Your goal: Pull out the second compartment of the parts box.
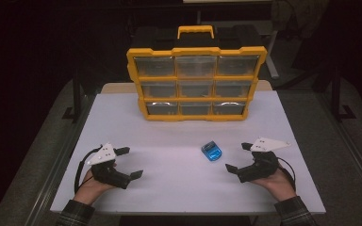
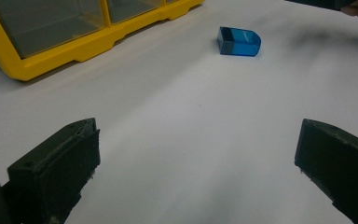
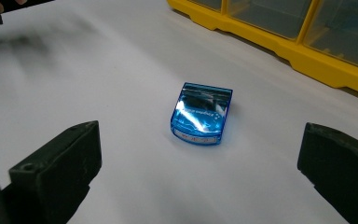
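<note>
Glossy see-through blue plastic box, one end rounded, sits on matte white table; both grippers, left and right, gape wide, holding nothing.

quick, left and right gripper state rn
left gripper: open, holding nothing
right gripper: open, holding nothing, blue box lies ahead of it

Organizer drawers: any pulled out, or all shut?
All shut. The nine clear drawers sit flush in the yellow organizer; none juts out from the front.
</note>
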A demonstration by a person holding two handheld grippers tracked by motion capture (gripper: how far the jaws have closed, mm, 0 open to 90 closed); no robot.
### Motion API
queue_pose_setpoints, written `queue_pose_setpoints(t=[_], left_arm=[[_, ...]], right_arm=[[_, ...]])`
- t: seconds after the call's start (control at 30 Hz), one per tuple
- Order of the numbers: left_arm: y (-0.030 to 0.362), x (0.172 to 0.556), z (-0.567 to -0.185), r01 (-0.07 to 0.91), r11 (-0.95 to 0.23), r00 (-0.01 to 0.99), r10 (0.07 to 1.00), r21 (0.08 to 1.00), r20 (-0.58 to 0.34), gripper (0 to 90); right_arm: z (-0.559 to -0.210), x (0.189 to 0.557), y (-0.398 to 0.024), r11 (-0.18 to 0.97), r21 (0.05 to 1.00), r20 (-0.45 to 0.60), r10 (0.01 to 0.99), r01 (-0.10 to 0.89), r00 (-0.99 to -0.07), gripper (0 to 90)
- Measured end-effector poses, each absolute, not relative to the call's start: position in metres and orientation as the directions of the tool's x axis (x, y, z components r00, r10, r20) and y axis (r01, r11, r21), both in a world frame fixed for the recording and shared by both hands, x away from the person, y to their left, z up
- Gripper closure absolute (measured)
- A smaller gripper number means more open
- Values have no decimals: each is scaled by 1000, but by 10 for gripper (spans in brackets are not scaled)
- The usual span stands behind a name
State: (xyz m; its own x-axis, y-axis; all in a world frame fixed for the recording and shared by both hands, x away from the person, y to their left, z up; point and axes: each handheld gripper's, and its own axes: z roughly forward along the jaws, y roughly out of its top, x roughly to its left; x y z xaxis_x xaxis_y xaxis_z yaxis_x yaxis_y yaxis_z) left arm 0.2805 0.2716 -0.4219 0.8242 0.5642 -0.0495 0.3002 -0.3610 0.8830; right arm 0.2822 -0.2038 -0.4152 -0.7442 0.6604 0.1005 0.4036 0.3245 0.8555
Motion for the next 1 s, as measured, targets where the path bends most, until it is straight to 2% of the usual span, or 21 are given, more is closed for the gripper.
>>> queue_pose_setpoints(t=[1.0], left_arm=[[260, 287, -422, 304, -376, 827, 560, 875, -46, 0]], right_arm=[[-416, 283, -201, 335, 854, 100, 645, 398, -758, 0]])
